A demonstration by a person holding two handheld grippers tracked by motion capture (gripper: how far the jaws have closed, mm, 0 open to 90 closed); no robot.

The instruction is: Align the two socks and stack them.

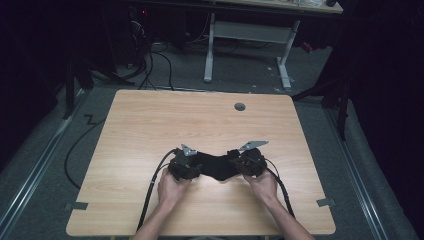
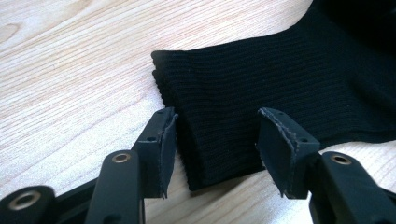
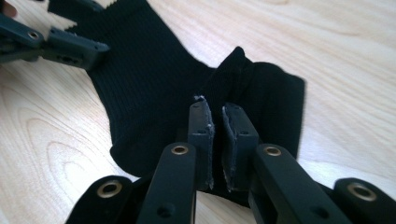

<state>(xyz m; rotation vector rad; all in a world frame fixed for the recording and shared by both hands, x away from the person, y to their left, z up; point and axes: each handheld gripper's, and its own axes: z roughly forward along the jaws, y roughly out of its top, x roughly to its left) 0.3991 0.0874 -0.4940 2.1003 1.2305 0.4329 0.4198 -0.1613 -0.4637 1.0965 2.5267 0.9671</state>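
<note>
Black sock (image 1: 216, 167) flat on wooden surface (image 1: 150, 125). Left gripper (image 2: 215, 135) released, straddling the ribbed cuff. Right gripper (image 3: 217, 122) clenched on a pinched fold.

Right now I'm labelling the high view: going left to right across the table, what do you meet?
Left cable → left gripper → black sock → right gripper → right cable.
</note>
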